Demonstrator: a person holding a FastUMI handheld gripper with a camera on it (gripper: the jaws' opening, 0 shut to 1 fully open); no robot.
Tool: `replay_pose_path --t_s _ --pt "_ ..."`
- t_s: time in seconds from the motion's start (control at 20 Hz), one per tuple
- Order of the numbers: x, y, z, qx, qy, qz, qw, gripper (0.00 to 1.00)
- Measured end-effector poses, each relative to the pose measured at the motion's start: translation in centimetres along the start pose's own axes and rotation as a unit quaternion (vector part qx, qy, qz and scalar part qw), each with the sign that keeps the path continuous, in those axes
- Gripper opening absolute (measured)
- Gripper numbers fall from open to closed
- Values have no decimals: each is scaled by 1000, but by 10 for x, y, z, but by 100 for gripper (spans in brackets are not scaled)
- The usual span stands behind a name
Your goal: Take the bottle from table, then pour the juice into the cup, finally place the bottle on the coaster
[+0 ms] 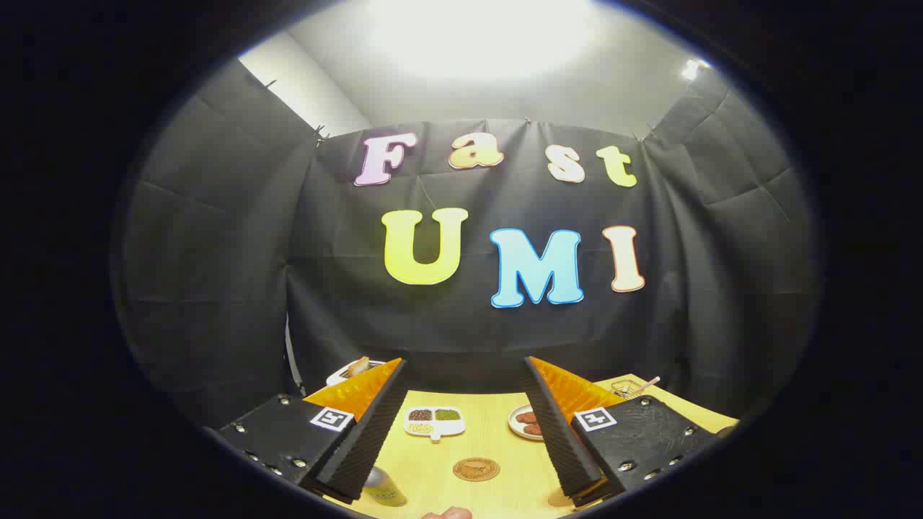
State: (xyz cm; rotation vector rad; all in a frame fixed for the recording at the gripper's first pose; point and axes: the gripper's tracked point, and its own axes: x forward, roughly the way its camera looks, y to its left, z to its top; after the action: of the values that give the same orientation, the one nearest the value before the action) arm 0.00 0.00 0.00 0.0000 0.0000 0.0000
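Gripper view: yellow tabletop (pixel 497 447) below, tool (pixel 461 425) held high with fingers spread wide, pinching nothing. Sectioned dish (pixel 435 422) and plate (pixel 525 422) beyond the fingers, round coaster (pixel 476 469) between them. Bottle (pixel 383 489) just beside the left finger, partly hidden. Cup not made out. Best to drop lower, shift left, straddle the bottle's body squarely before closing.

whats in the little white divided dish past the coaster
The white divided dish, on the table beyond the round coaster and between the open gripper's fingers, holds dark brown, green and pale fillings in separate compartments. What they are is too small to tell.
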Motion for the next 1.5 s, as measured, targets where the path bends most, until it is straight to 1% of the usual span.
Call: replay_pose_path --t_s 0.4,0.85,1.05,1.2,1.5 --pt "-3 -14 11 4 -15 -19 1000 96" --pt "-9 -16 12 0 -20 -20 1000 96" --pt "-11 -11 12 3 -23 -17 1000 96" --pt "-12 -10 12 -12 -34 -24 999 96" --pt "-11 10 -7 -12 -32 -13 999 96"
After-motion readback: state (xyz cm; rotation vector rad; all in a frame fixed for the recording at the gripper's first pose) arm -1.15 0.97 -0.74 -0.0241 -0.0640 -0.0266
